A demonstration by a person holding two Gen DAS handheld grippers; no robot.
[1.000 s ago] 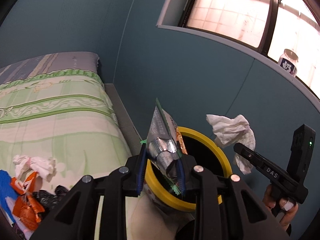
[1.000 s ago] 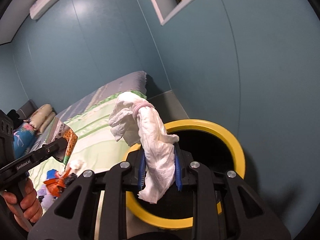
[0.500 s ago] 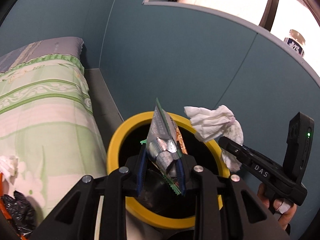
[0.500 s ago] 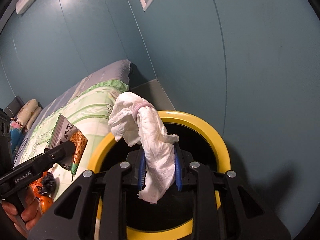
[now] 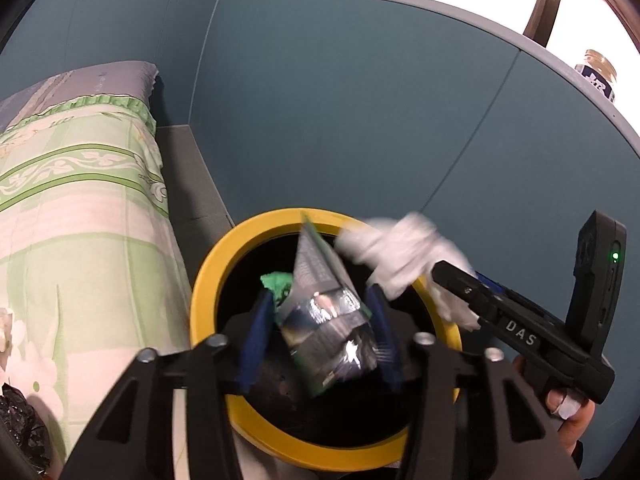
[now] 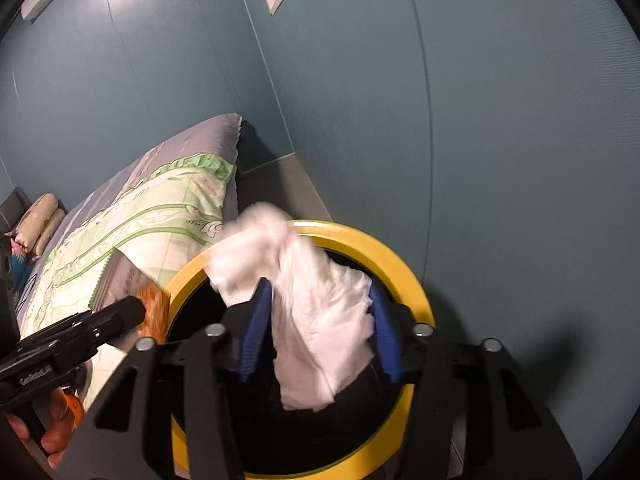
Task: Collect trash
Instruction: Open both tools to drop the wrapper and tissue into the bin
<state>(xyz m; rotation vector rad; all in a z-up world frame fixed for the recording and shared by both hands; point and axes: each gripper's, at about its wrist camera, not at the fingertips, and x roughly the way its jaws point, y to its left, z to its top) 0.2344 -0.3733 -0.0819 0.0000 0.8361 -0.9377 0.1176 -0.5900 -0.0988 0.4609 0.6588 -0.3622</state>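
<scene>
Hanging over the yellow-rimmed bin (image 5: pixel 208 280): wrapper (image 5: pixel 324 312), tissue (image 6: pixel 320 312) (both tongs just opened).

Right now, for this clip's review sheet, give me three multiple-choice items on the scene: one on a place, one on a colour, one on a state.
1. Where is the white tissue in the right tool?
A. On the bed
B. Over the mouth of the bin
C. On the window sill

2. What colour is the bin's rim?
A. Yellow
B. Red
C. White

3. How do the left tool's blue pads stand around the snack wrapper?
A. Clamped tight on it
B. Spread apart, wrapper loose between them
C. Nothing between them

Answers: 1 B, the tissue hangs above the bin's dark opening. 2 A, the ring around the opening is yellow. 3 B, the jaws have just been opening and gaps show beside the wrapper.
</scene>
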